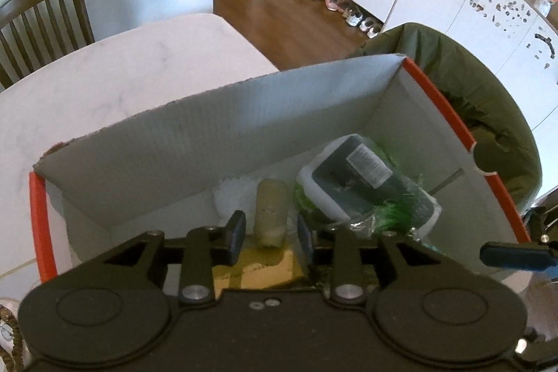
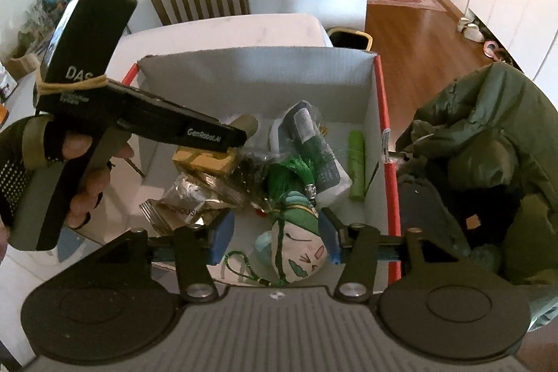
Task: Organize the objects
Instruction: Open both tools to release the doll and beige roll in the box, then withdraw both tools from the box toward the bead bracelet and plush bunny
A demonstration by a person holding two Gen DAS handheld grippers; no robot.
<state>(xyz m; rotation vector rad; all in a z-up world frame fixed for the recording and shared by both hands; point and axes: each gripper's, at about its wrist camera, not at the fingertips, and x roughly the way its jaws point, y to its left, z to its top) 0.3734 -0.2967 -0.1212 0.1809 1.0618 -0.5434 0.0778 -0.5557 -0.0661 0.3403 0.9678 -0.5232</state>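
Your right gripper [image 2: 275, 241] hangs over the near end of the cardboard box [image 2: 258, 75] with its blue pads spread wide, and a round plush toy [image 2: 296, 253] with a green cap sits between them; you cannot tell whether either pad touches it. Just beyond the toy lie a green tassel [image 2: 294, 168], a grey-and-white packet [image 2: 314, 149], a silver foil packet [image 2: 185, 208] and a yellow box [image 2: 204, 161], with a green tube [image 2: 356, 164] against the right wall. Your left gripper [image 1: 268, 234] is also inside the box, jaws parted and holding nothing, with a tan roll [image 1: 271, 213] lying in line with the gap. The box stands on a white marble table [image 1: 104, 86], and a green jacket [image 2: 488, 145] sits beside its red-edged right wall.
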